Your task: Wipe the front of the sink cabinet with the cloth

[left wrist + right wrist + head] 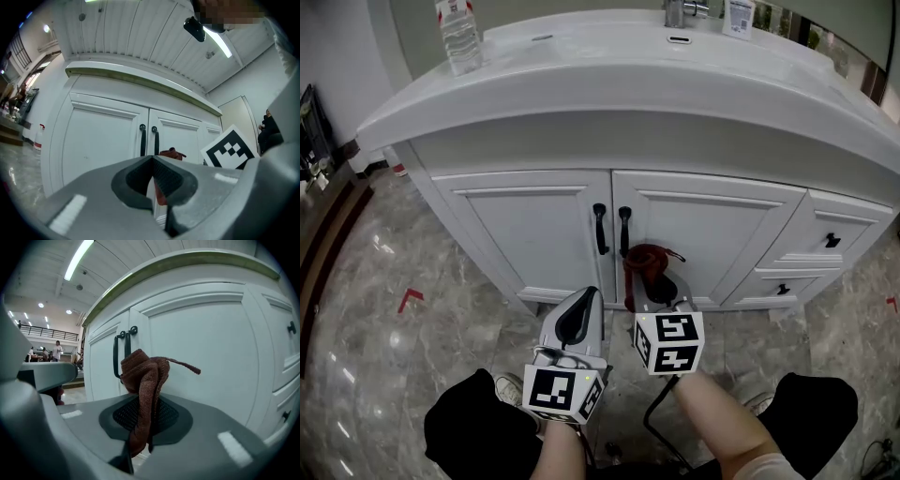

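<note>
Right gripper [143, 425]: fingers clamped on the cloth [143, 376]. The cloth is reddish-brown, pinched edge-on between the pads, and bunches into a wad above the jaw tips, with one loose strand pointing right.

Cloth position: in the head view the wad sits in front of the lower part of the right door [712, 230], just below the door handles [612, 230]. Contact between cloth and door cannot be confirmed from any view.

Left gripper [584, 302]: fingers pressed together at the tips, nothing held. It is low, just left of the right gripper, and points at the seam between the two doors. Its own view shows both handles and the cloth beyond the closed jaws.

Cabinet [525, 225]: white, with two panelled doors, both shut, and black vertical handles side by side at the centre seam. Two drawers [830, 241] with black pulls stand at the right, both shut.

Sink top [609, 80]: white, overhanging the cabinet. A clear bottle [457, 36] stands at its left rear and a faucet [680, 11] at the centre rear.

Floor [394, 356]: grey marble tile, with a red corner mark [410, 299] left of the cabinet.
</note>
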### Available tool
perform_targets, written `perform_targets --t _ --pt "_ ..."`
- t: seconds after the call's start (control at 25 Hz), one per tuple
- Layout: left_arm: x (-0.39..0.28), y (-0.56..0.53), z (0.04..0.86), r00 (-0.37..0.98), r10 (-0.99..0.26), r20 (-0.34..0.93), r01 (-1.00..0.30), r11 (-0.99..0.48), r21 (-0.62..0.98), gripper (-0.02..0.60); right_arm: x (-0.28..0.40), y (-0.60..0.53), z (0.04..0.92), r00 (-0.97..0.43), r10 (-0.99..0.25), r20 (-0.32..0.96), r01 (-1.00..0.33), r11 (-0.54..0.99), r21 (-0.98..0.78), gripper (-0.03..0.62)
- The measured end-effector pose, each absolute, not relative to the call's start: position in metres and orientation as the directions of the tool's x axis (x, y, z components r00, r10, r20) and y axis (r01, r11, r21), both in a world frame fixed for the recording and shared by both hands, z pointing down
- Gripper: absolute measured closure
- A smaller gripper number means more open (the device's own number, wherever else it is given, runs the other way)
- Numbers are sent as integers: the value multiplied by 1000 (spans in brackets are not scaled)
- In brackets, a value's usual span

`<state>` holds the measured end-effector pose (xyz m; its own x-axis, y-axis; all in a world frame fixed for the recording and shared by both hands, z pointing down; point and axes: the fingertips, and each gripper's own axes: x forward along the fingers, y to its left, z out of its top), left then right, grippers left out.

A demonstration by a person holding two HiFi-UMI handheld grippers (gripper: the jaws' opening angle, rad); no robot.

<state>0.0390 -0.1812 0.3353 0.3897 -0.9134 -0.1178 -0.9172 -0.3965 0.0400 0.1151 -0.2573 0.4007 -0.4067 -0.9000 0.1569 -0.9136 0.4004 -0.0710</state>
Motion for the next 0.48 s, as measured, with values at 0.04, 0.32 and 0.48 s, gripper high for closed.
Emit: perform_targets --t 0.04,0.32,0.48 --pt "39 -182 336 391 -913 -118 -916 -398 43 581 115 -261 401 -404 -901 159 -915 398 -71 509" --pt "63 -189 337 439 -891 -114 -895 -445 33 581 136 -269 407 -383 -906 179 -924 374 -85 507" --pt "83 -192 340 469 -878 -97 -882 -471 -7 581 158 -268 407 -361 -914 184 -932 358 -51 507"
